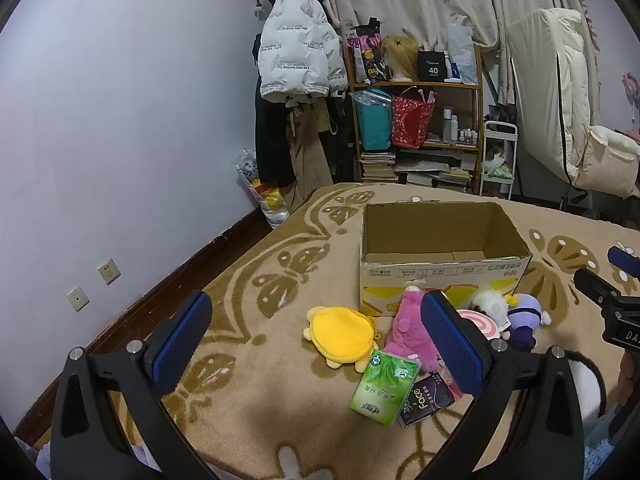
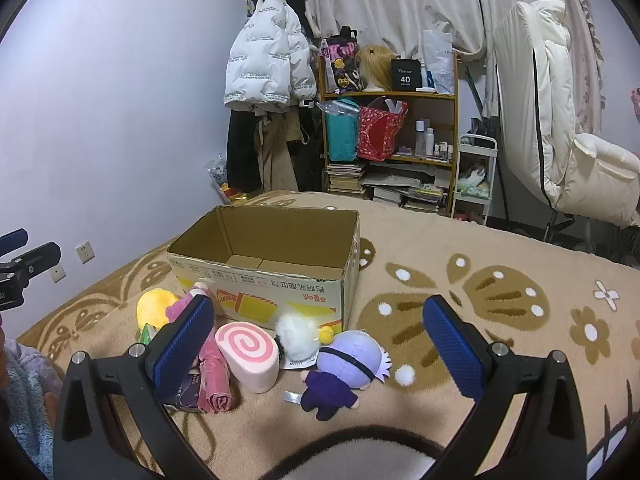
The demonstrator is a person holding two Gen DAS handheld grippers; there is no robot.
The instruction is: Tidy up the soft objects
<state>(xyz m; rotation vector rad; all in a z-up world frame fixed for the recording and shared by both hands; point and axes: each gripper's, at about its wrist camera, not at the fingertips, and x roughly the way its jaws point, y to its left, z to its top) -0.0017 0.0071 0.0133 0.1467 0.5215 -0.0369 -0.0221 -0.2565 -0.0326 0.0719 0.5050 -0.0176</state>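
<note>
Left gripper (image 1: 320, 344): black angular arms, silver round screws at the joints, fingers (image 1: 182, 344) faced with blue dimpled pads. Right gripper (image 2: 320, 348): same build, black frame, silver screws, blue textured pads (image 2: 454, 346). Lower left of right wrist view: fuzzy light-blue sleeve (image 2: 24, 396).

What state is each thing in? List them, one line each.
left gripper: open, holding nothing
right gripper: open, holding nothing
cardboard box: open-topped, upright, nothing visible inside
yellow turtle plush: lying flat on the blanket
pink plush: lying beside the box
swirl roll plush: on its side, swirl facing up
purple doll: lying down
green tissue pack: flat, sealed
</note>
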